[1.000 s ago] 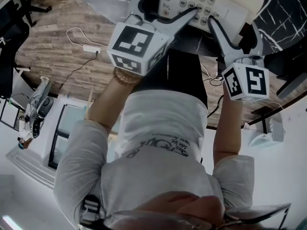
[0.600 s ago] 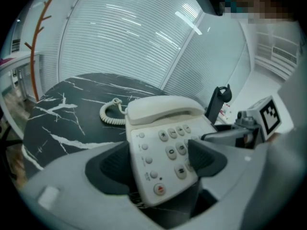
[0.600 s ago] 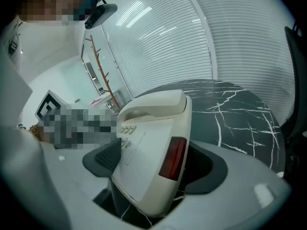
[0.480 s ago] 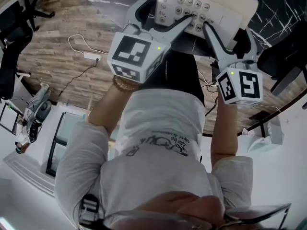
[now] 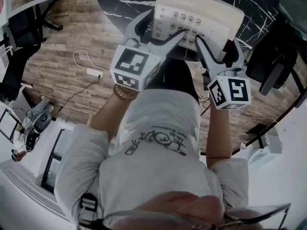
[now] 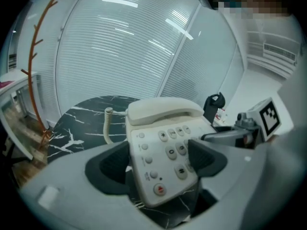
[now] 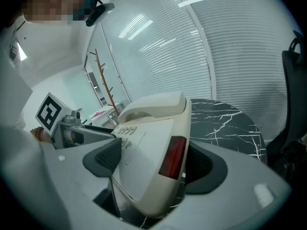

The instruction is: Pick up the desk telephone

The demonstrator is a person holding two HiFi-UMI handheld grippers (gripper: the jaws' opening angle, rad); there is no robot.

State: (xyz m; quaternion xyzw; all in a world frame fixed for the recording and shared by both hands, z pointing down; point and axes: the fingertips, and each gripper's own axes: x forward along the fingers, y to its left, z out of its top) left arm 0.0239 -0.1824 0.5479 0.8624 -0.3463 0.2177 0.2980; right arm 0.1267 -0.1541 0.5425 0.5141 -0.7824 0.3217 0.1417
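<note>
Desk telephone, between left gripper, right gripper jaws

Telephone between left gripper, right gripper

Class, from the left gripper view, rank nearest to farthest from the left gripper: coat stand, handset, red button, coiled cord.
1. Red button, low centre, between the jaws.
2. Handset, farther back, centre; the coiled cord, just left of it, is too close to call.
3. Coat stand, far left, in the background.
</note>
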